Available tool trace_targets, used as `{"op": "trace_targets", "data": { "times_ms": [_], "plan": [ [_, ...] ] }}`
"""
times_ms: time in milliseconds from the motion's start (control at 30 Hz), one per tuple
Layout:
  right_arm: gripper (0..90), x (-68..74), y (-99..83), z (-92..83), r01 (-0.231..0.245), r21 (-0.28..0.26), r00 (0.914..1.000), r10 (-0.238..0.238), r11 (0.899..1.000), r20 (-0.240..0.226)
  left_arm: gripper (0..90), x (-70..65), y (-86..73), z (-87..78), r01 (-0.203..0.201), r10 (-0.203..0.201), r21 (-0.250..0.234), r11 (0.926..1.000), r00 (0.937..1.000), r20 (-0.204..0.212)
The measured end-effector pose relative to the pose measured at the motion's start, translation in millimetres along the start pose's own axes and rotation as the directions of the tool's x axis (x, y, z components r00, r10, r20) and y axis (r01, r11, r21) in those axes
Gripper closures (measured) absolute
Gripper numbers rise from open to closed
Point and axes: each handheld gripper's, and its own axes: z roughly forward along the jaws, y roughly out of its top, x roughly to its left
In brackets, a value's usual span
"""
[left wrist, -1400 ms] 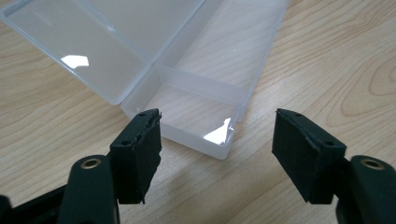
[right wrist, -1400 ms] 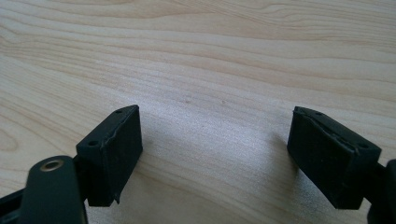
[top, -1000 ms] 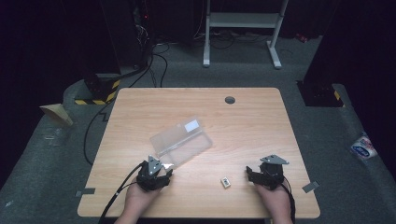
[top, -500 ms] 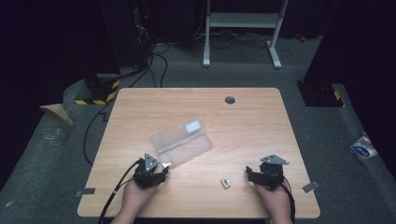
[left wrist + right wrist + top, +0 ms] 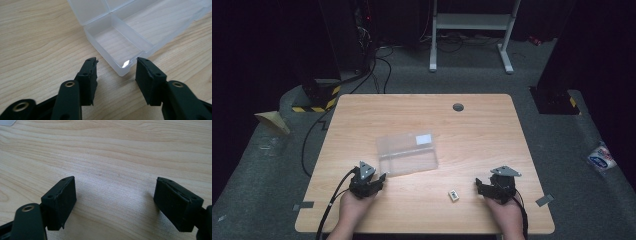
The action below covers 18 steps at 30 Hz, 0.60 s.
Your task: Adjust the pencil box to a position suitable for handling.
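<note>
Light wooden table [image 5: 492,130] on grey carpet [image 5: 557,150], dark room, perhaps equipment racks behind.

The left claw [image 5: 117,61] has drawn back from the clear box [image 5: 120,42], jaws closing.

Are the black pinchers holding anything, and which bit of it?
Nothing is held. The left gripper has been closing around a corner of the clear plastic box, pads not touching. The right gripper is open over bare table.
</note>
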Motion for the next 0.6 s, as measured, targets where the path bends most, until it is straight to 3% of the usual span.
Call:
{"op": "trace_targets", "data": {
  "times_ms": [167,600],
  "plan": [
    [18.1,0.3,-0.2,-0.2,-0.002,-0.001,1.0000,0.002,1.000,0.003,59.5,2.9,0.8,3.3,0.017,-0.017,0.003,0.9998,0.9998,0.001],
    [19.0,1.1,-0.8,-0.8,-0.008,-0.002,0.9999,0.008,1.000,0.009,65.3,6.8,5.3,7.4,0.015,-0.015,0.002,0.9999,0.9999,-0.004]
  ]
}}
